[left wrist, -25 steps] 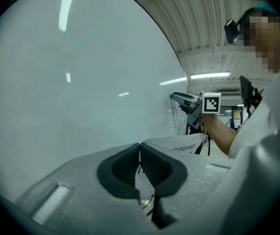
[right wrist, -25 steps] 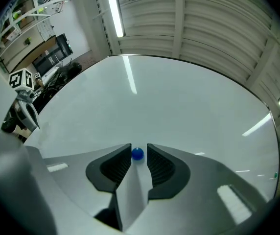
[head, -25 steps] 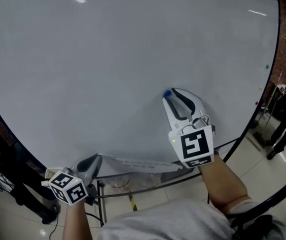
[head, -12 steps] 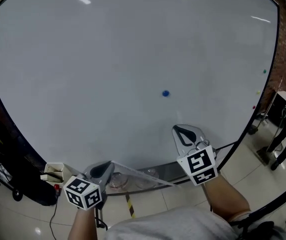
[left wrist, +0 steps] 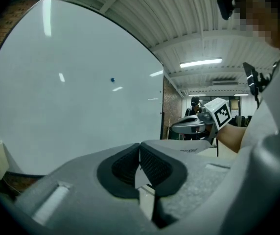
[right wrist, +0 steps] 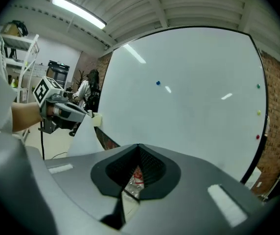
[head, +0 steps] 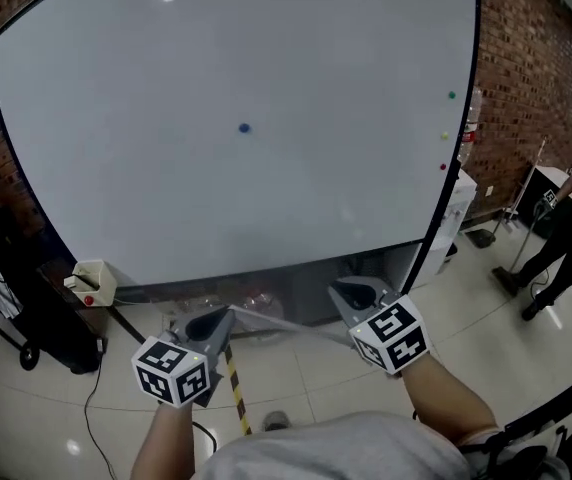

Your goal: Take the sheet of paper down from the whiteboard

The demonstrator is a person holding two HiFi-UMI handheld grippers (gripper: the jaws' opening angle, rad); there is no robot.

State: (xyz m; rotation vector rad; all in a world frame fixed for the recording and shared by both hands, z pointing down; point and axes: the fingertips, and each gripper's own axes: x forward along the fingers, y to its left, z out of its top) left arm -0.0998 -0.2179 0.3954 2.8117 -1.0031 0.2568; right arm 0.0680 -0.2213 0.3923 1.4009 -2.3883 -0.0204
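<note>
left gripper [left wrist: 139, 148] fingers pinching sheet of paper [right wrist: 84, 134], right gripper [right wrist: 139, 147] fingers closed

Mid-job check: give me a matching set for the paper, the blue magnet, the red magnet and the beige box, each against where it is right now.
Things:
1. sheet of paper
2. blue magnet
3. red magnet
4. beige box

Places:
A. by the right edge of the whiteboard
B. at the board's lower left corner
C. off the board, pinched in the left claw
D. stuck on the board near its middle

Pairs: 1-C, 2-D, 3-A, 4-B
</note>
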